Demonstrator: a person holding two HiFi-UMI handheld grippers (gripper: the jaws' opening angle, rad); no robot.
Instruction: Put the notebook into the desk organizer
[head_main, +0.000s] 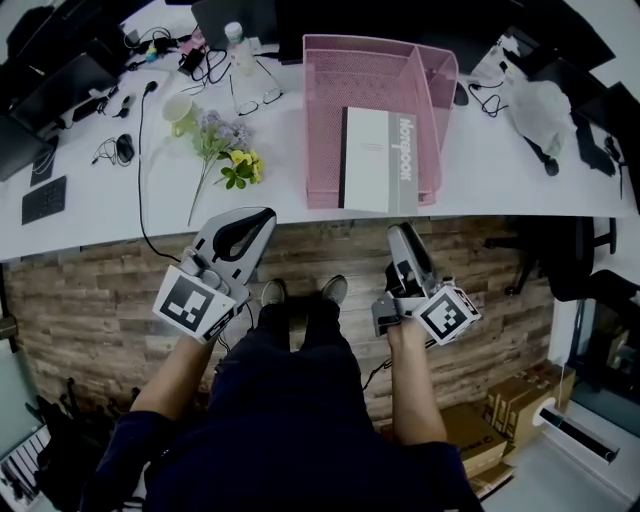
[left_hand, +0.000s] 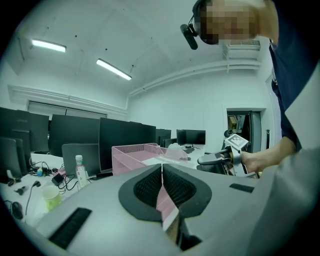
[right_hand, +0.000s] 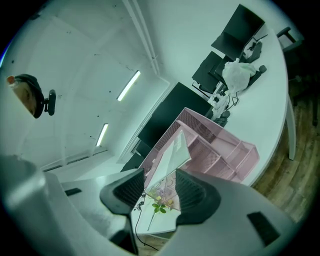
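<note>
A pink mesh desk organizer (head_main: 325, 120) stands on the white desk (head_main: 120, 200). The grey-and-white notebook (head_main: 375, 160) lies in its middle compartment, its near end at the organizer's front edge. Both grippers are held below the desk's front edge, apart from the organizer. My left gripper (head_main: 252, 218) is shut with nothing in it; its pads meet in the left gripper view (left_hand: 162, 169). My right gripper (head_main: 402, 235) stands open and empty. Through the gap of the right gripper (right_hand: 159, 184) I see the notebook (right_hand: 176, 150) and the organizer (right_hand: 225, 150).
A flower sprig (head_main: 228, 152), a pale cup (head_main: 180, 112) and a water bottle (head_main: 238, 45) sit left of the organizer. Cables and dark monitors (head_main: 240, 15) line the back. A white bag (head_main: 540, 100) lies at the right. The person's legs (head_main: 300, 350) are over the wood floor.
</note>
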